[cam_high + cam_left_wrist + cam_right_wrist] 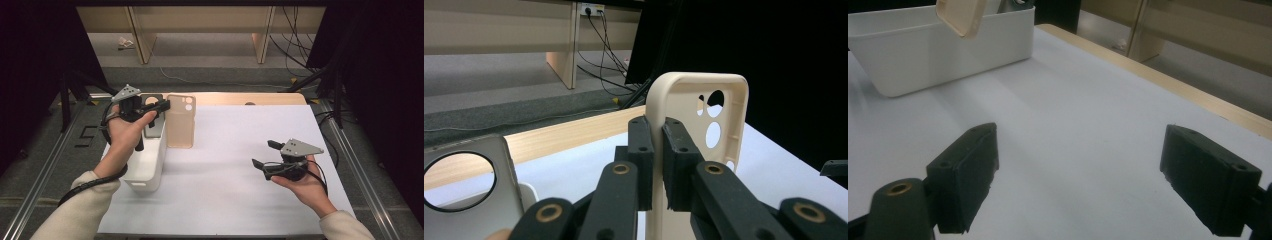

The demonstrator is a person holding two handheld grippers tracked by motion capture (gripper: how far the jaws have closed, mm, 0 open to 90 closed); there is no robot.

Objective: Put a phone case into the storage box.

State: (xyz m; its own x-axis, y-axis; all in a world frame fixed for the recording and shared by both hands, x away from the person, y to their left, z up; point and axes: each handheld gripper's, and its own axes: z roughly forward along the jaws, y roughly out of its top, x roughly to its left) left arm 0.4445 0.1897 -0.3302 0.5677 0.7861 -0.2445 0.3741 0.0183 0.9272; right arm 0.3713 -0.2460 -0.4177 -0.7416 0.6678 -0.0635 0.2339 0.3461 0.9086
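Observation:
My left gripper (165, 105) is shut on the edge of a beige phone case (180, 122), holding it in the air beside the white bin (150, 170). In the left gripper view both pads pinch the rim of the beige case (696, 100), my left gripper (658, 150) gripping it near the camera cut-outs. A grey phone case (459, 225) with a round hole stands in the bin (152, 126). My right gripper (263, 153) hovers open over the white table top, with nothing between its jaws (1078, 180).
The white table cover (225, 165) ends in a wooden strip (250, 98) at the far edge. Beyond it are the floor, cables and wooden legs. In the right gripper view the bin (948, 45) lies ahead, with the beige case's corner (960, 15) hanging above it.

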